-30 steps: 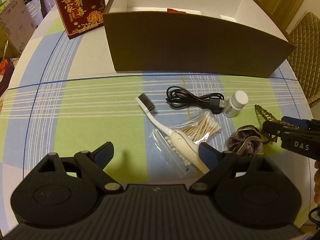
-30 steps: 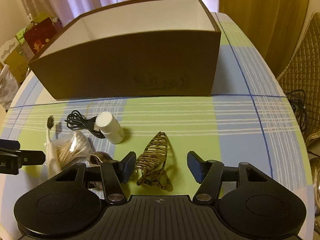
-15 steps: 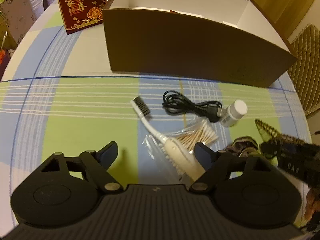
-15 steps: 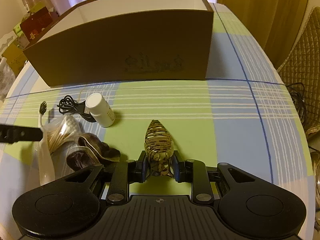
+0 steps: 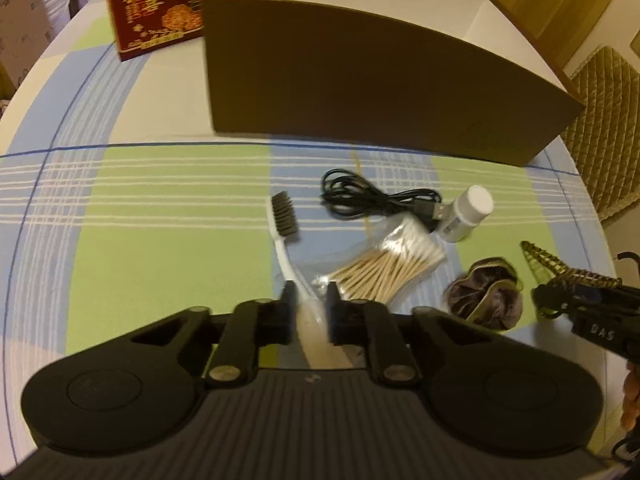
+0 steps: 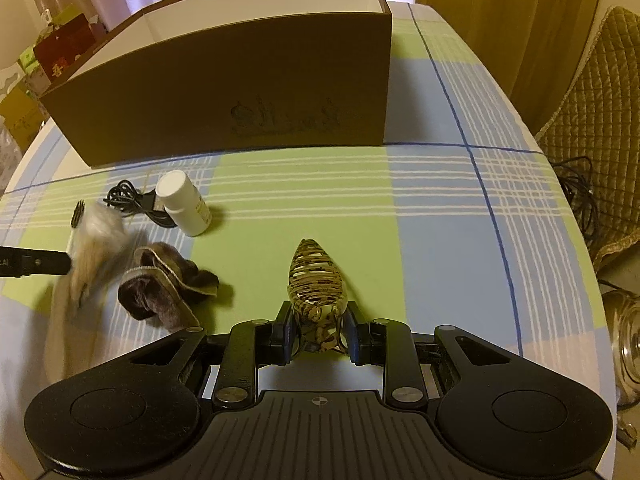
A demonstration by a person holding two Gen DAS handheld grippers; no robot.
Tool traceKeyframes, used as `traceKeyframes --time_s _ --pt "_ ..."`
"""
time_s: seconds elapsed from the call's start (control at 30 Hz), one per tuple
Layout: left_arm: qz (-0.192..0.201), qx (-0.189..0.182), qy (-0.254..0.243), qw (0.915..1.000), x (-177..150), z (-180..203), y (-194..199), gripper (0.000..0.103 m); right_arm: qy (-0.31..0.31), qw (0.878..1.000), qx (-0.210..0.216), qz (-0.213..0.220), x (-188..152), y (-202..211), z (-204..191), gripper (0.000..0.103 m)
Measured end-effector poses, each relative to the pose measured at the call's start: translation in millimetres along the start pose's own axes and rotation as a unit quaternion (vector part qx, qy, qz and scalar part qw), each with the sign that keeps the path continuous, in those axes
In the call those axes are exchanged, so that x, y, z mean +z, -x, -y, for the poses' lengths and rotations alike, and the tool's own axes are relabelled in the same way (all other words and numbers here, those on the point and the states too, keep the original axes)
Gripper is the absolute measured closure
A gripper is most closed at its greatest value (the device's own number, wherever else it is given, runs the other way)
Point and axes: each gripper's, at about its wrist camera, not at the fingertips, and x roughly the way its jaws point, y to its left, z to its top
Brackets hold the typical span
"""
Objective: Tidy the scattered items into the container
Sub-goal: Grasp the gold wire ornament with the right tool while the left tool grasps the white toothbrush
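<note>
Two claws each grip one item low at its near end, ready for lifting into the brown box [image 5: 380,92]: the left claw [image 5: 308,300] pinches the toothbrush [image 5: 286,236] handle, the right claw [image 6: 319,326] the striped hair clip [image 6: 316,280]. The cable [image 5: 372,200], pill bottle [image 5: 466,216], cotton swabs [image 5: 388,268] and scrunchie [image 5: 484,294] lie loose on the bench [image 5: 160,220].

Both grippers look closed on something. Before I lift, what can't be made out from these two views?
- Box floor: its near wall hides it in both views.
- Toothbrush handle: runs under the left gripper; contact unclear.
- Cotton swab bag: motion-blurred in the right wrist view.
- Hair clip rear end: hidden between the right gripper fingers.
- Bottle label: too small.
</note>
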Motion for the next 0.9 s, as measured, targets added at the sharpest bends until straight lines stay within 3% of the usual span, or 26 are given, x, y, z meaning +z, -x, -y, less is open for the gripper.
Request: traceKeyframes --time_s 0.33,0.5,0.67,0.9 --pt "-0.005 0.001 0.011 0.9999 -21 -29 23 0.095 0.014 1.0 -0.002 -0.006 -16 10 0 0.074" --pt "-0.015 -0.013 0.056 0.9982 -24 -29 26 0.063 0.009 1.0 -0.002 -0.006 -20 14 0 0.074" --pt "-0.034 0.004 0.067 0.9972 -31 -20 19 0.063 0.006 1.0 -0.002 -0.003 -23 16 2 0.074" --pt "-0.023 0.002 0.01 0.9997 -43 -18 18 0.086 0.009 1.0 -0.002 -0.003 -26 20 4 0.074"
